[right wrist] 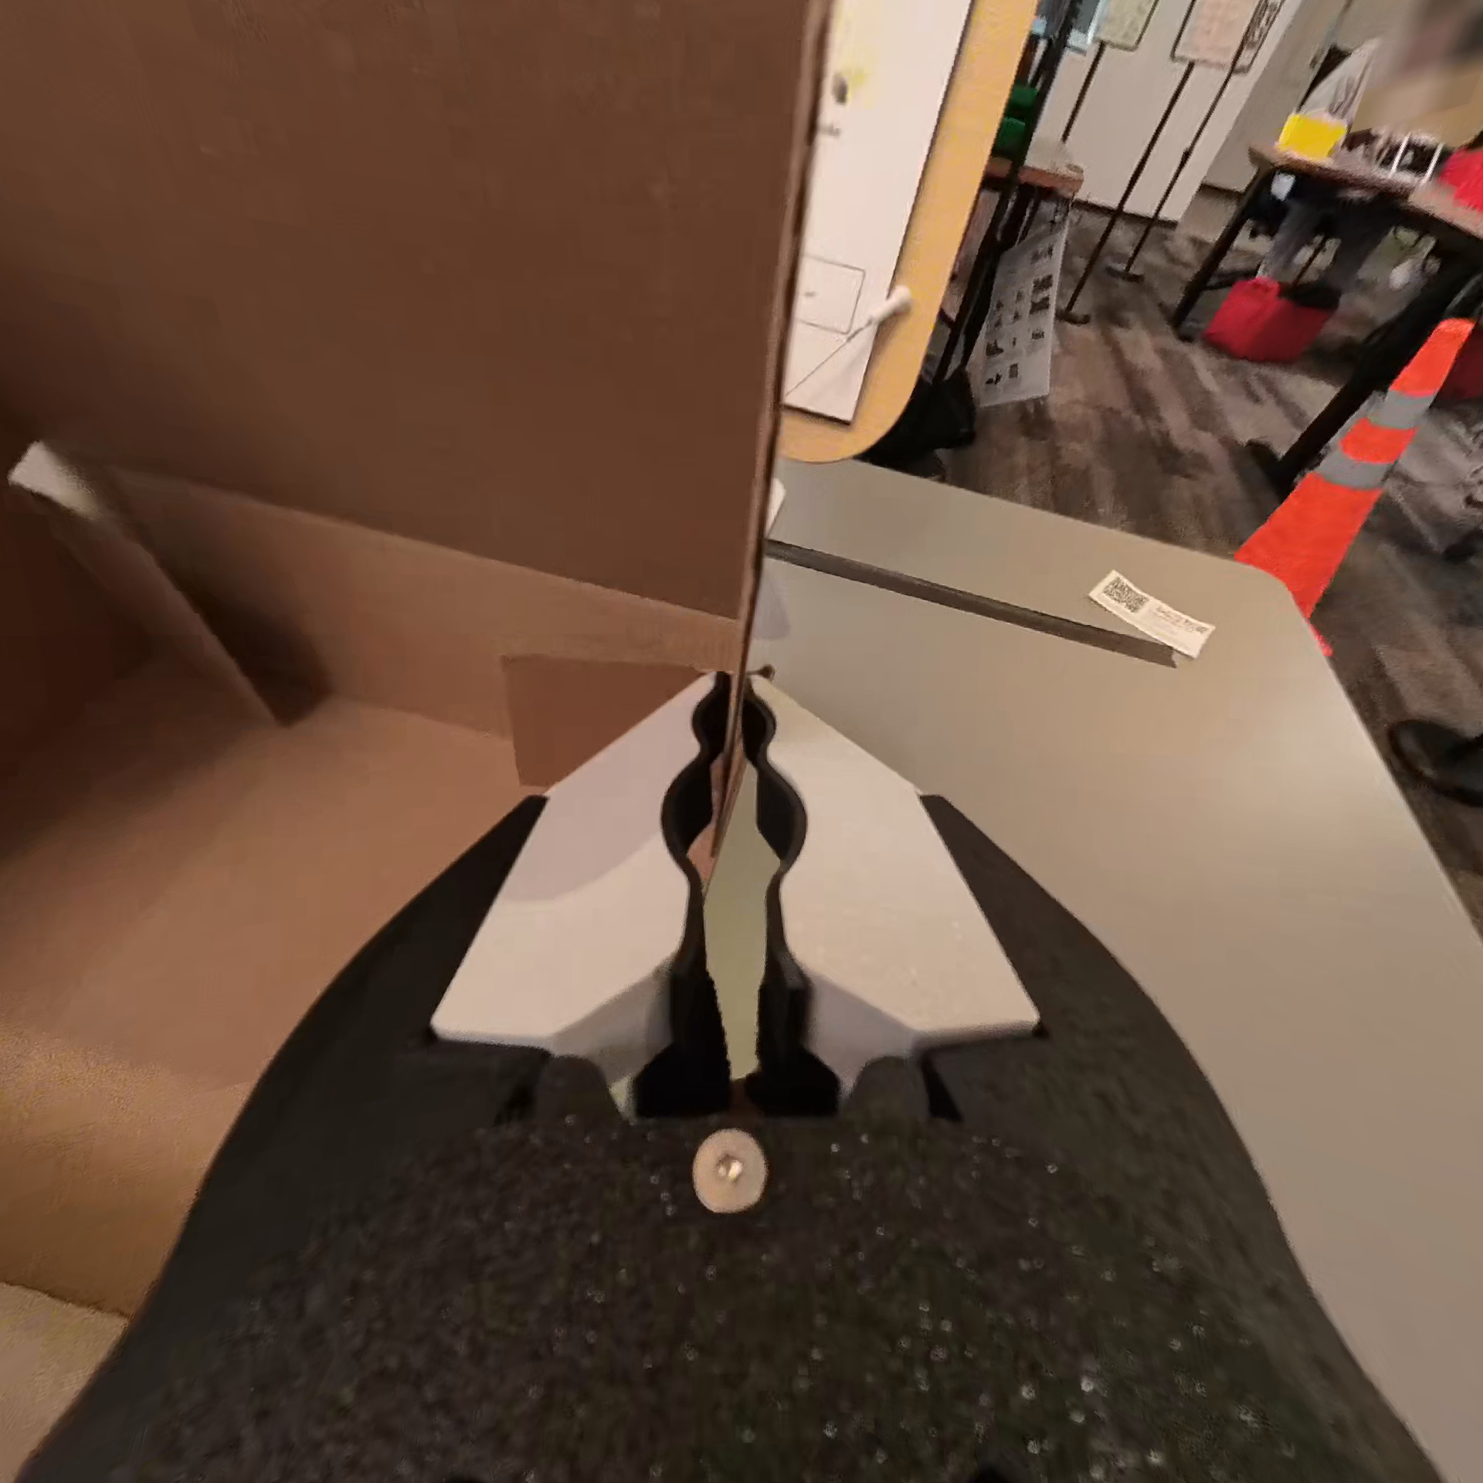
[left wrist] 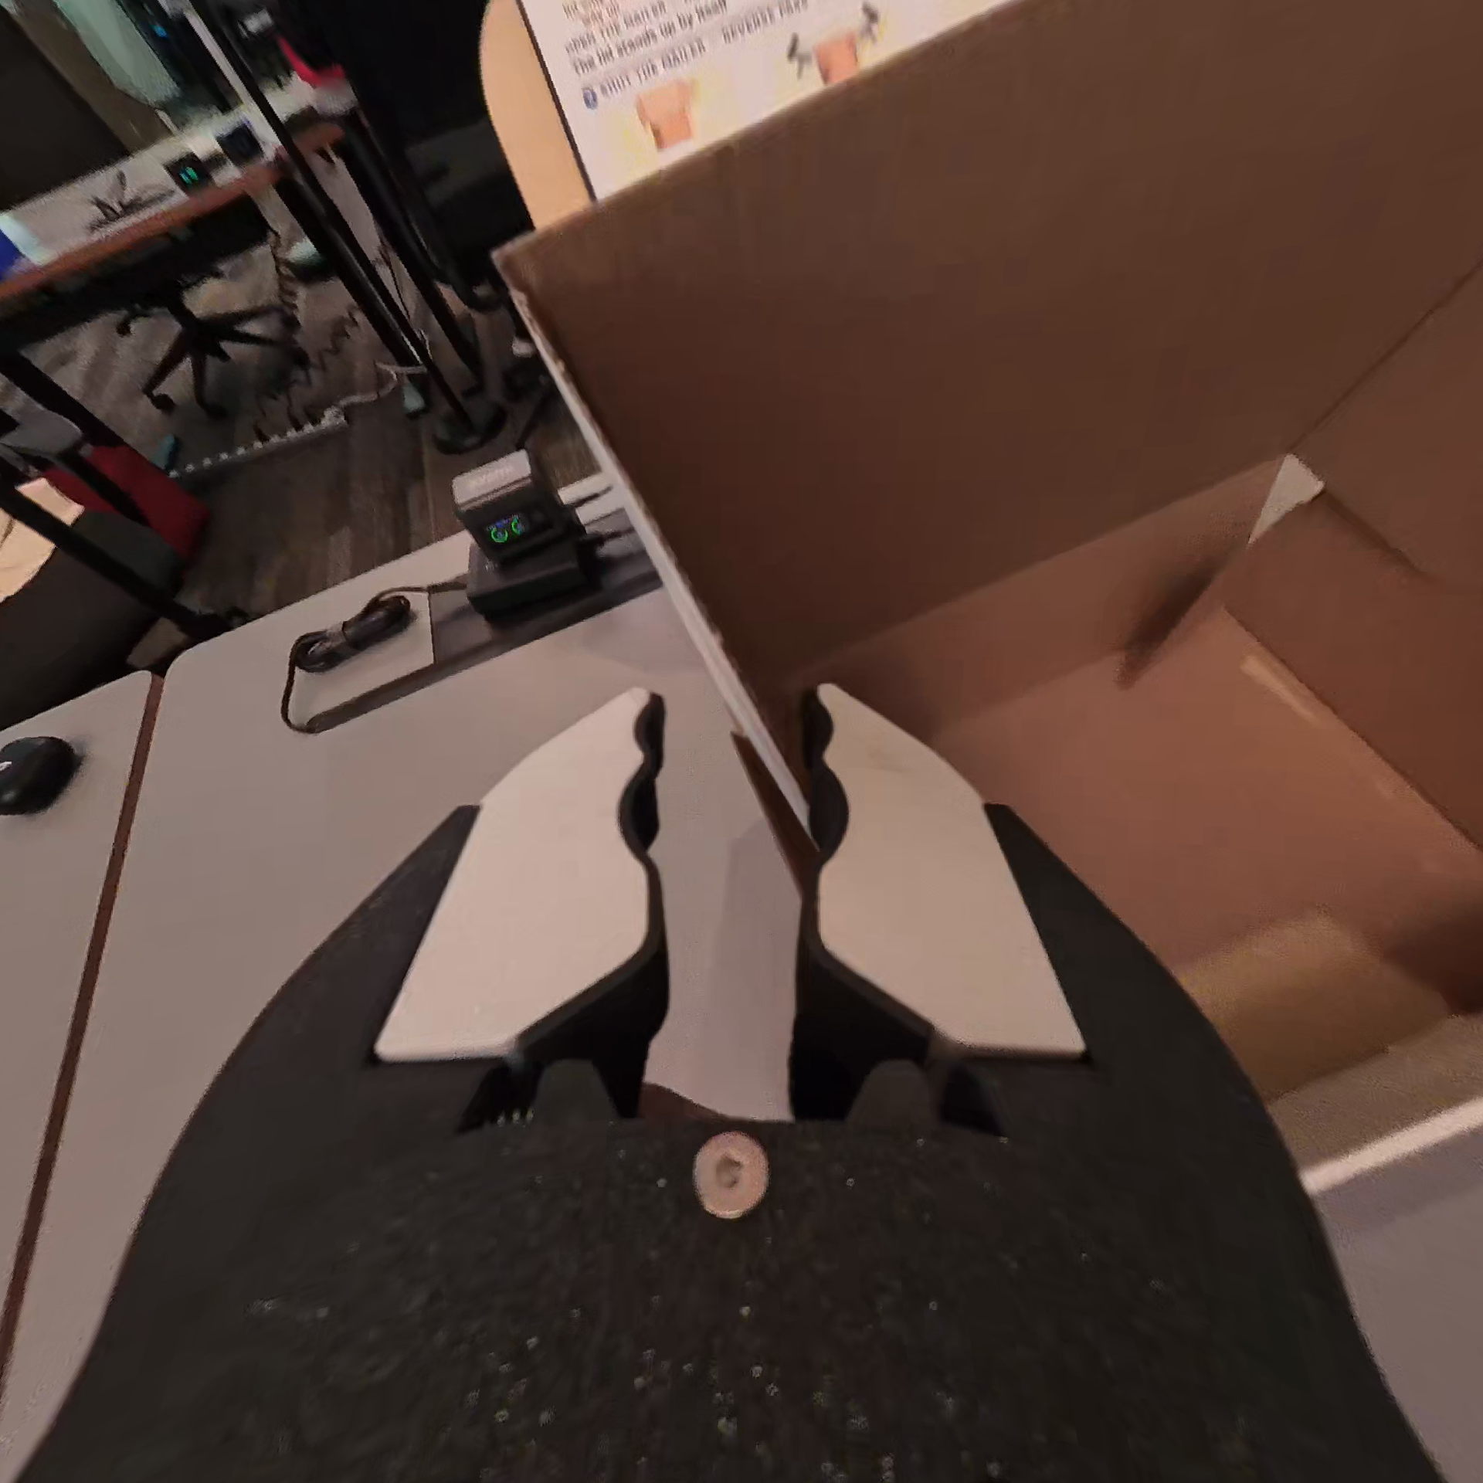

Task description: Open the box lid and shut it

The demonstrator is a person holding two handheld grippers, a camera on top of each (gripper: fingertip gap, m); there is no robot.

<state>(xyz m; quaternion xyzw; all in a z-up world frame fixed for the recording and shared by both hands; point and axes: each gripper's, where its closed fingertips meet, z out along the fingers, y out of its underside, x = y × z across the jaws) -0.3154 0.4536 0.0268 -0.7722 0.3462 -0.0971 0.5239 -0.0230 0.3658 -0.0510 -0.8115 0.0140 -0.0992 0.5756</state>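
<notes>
A brown cardboard box [left wrist: 1139, 810] stands open on a grey table. In the left wrist view its left lid flap [left wrist: 963, 361] stands raised. My left gripper [left wrist: 732, 696] is open; the flap's lower edge runs between its fingers, close against the right finger [left wrist: 899, 867]. In the right wrist view the right lid flap [right wrist: 401, 281] stands upright, edge-on. My right gripper [right wrist: 740, 682] is shut on this flap's edge near its lower corner. The box's inside [right wrist: 201, 843] shows to the left and looks empty.
On the table [left wrist: 241, 883] to the left lie a black charger with green lights [left wrist: 513, 526], a coiled cable [left wrist: 345, 634] and a black mouse [left wrist: 32, 770]. A white sticker [right wrist: 1151, 614] is on the table at right. An orange cone [right wrist: 1364, 449] stands on the floor. My hands' fingertips stand some 30 centimeters from each other.
</notes>
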